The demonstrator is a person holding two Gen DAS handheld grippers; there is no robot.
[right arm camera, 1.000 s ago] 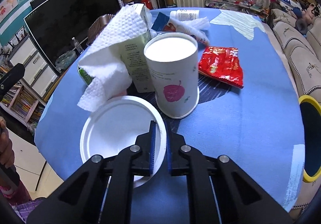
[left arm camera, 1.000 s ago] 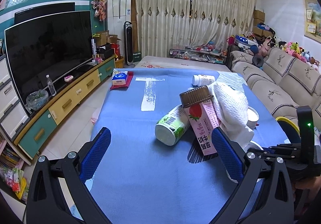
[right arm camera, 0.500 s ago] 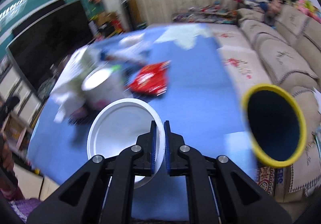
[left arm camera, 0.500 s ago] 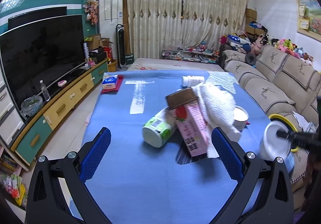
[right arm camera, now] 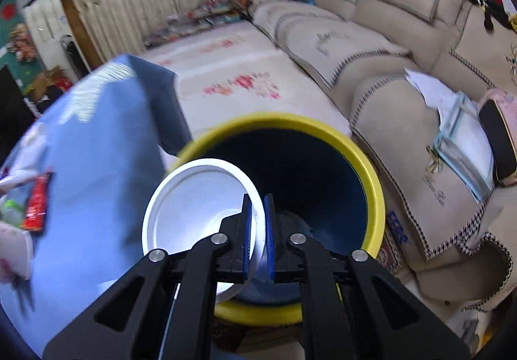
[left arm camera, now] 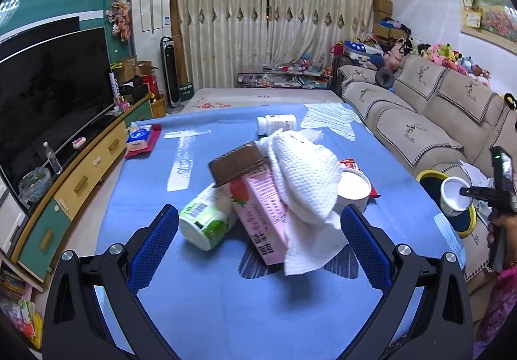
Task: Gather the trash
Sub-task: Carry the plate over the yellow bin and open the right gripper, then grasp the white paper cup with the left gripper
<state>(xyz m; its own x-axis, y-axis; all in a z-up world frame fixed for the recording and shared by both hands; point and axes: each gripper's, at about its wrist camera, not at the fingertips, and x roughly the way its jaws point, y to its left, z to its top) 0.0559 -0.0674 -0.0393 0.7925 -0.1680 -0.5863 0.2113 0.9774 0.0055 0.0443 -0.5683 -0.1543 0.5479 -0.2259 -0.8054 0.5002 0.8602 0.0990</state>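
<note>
My right gripper (right arm camera: 257,198) is shut on the rim of a white paper cup (right arm camera: 194,218) and holds it over the mouth of a yellow-rimmed blue bin (right arm camera: 323,147). The cup (left arm camera: 455,197) and bin (left arm camera: 429,176) also show at the right of the left wrist view. My left gripper (left arm camera: 258,214) is open and empty, hovering before a trash pile: a pink strawberry milk carton (left arm camera: 261,214), a green-white bottle (left arm camera: 206,224) on its side, a white paper towel (left arm camera: 307,176), a brown tray (left arm camera: 237,163) and another white cup (left arm camera: 353,190).
The pile lies on a blue-clothed table (left arm camera: 226,302). A white pill bottle (left arm camera: 276,123) and a red snack wrapper (right arm camera: 37,205) lie further on. A tissue pack (left arm camera: 139,137) sits far left. A beige sofa (right arm camera: 404,76) stands beyond the bin.
My right gripper carried the white cup off the table, swinging right to above the bin. My left gripper moved closer to the pile, staying open.
</note>
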